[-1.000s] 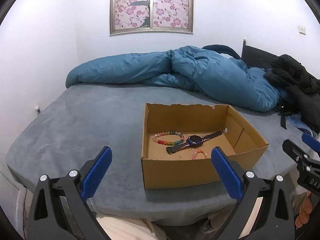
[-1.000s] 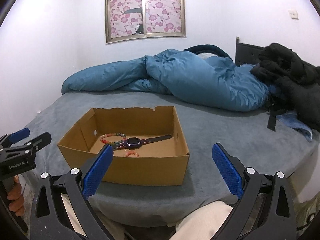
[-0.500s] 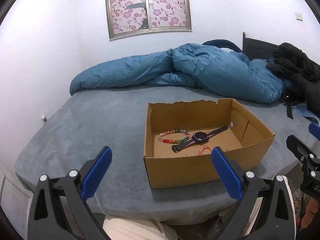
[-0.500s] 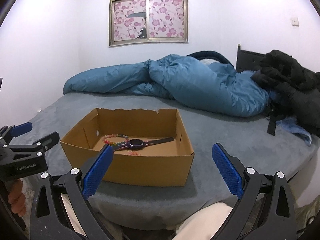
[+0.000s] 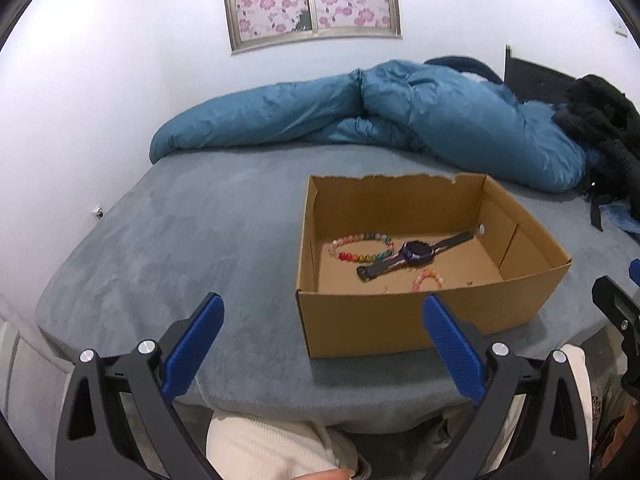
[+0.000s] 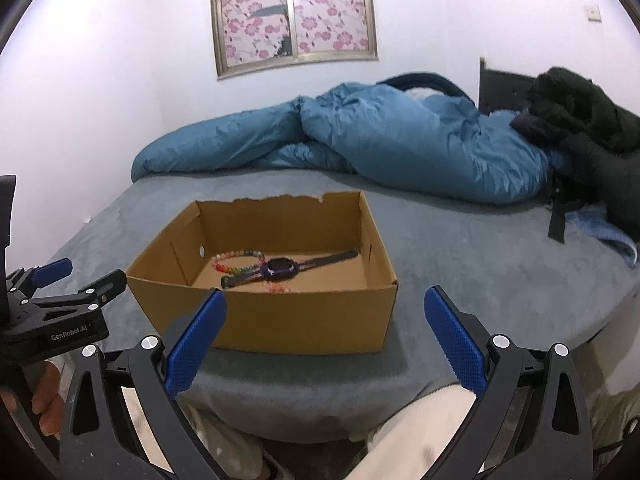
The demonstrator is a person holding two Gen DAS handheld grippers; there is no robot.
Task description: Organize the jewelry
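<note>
left wrist view: the left gripper (image 5: 322,322) hangs with its blue-padded jaws spread wide and nothing between them, low over the near edge of the grey bed (image 5: 192,232). the open cardboard box (image 5: 400,328) sits on the bed ahead and to the right, its near wall just behind the right finger tip. on the box floor lie a rainbow bead bracelet (image 5: 360,248), a purple smartwatch (image 5: 416,254) with its strap laid flat and touching the bracelet, and a small pink bead bracelet (image 5: 428,280) nearer the front wall. all are well beyond the jaws.

right wrist view: the right gripper (image 6: 324,318) also has its jaws spread wide and empty. the box stands ahead, left of centre, its front wall behind the left finger tip; the watch and bracelets lie inside, beyond the jaws. a crumpled blue duvet (image 6: 360,140) lies behind.
</note>
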